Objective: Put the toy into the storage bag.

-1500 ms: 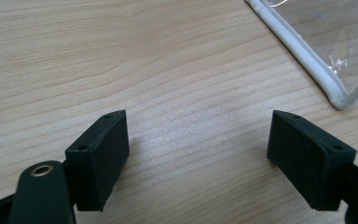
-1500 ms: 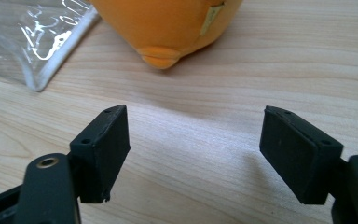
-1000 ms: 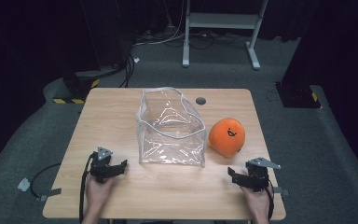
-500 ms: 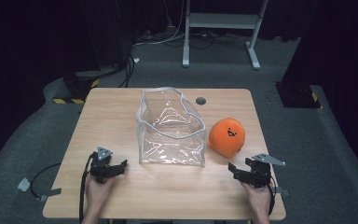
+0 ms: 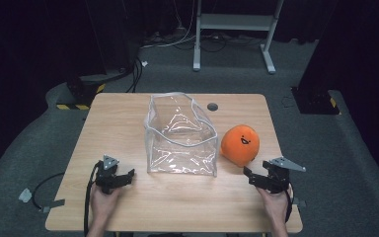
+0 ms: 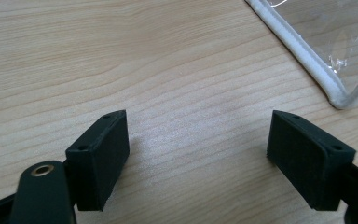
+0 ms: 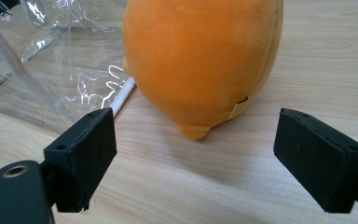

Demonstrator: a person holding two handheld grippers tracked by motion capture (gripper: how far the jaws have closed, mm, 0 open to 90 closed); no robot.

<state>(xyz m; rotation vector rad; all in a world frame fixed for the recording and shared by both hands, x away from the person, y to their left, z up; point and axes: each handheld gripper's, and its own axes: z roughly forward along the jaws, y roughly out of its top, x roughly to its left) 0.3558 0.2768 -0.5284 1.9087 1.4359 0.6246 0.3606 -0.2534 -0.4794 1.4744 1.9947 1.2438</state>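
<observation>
A clear plastic bag [image 5: 180,136] with white piping stands open in the middle of the wooden table [image 5: 128,118]. An orange plush toy [image 5: 240,144] with a small face sits just right of it. My right gripper [image 5: 254,177] is open, close in front of the plush, which looms between its jaws in the right gripper view [image 7: 200,60]. My left gripper [image 5: 124,177] is open near the front left, left of the bag's front corner [image 6: 338,95]; only bare wood lies between its jaws.
A dark round hole [image 5: 212,106] sits in the table behind the bag. A cable [image 5: 44,182] trails off the left front. A white metal stand [image 5: 237,24] and dark equipment [image 5: 318,98] are on the grey floor beyond.
My right gripper has crept slightly forward and left toward the plush. The left gripper, bag and plush have stayed put.
</observation>
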